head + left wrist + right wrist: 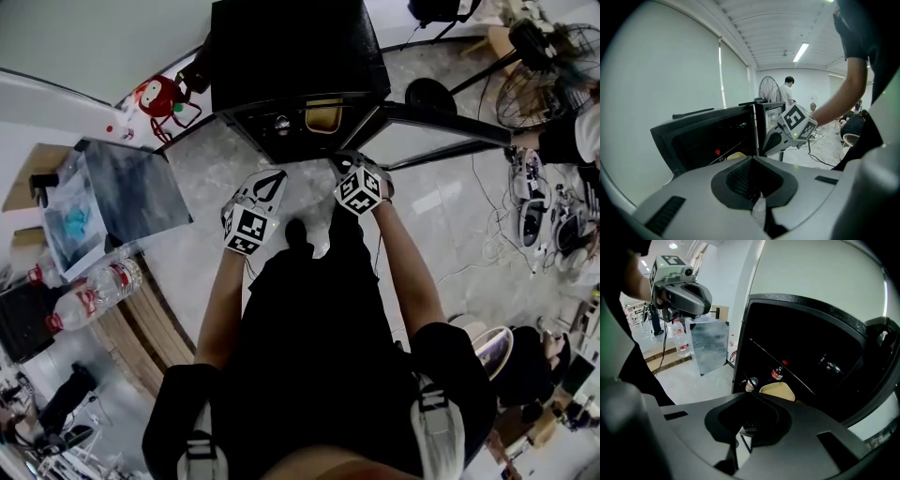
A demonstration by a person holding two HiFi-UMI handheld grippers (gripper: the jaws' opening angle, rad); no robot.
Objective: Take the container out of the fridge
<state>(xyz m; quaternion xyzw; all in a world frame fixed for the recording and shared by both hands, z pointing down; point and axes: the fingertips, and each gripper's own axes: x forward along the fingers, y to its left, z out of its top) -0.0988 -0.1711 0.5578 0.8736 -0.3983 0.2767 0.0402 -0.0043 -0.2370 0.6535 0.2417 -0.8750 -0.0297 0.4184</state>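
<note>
A black mini fridge (295,56) stands open on the floor ahead of me, its door (441,122) swung out to the right. On its lower shelf sits a pale yellow container (323,114) (736,155) (778,391). My left gripper (276,174) (752,161) is shut and empty, a little short of the opening. My right gripper (345,160) (749,397) is also shut and empty, its tips at the fridge's front edge just in front of the container. Each gripper shows in the other's view, the right gripper (787,131) and the left gripper (679,291).
A can (750,384) and a red-capped bottle (777,373) sit beside the container in the fridge. A grey panel (127,192), water bottles (94,295) and a red toy (155,97) lie to the left. Fans (534,84), cables and a seated person (525,356) are on the right.
</note>
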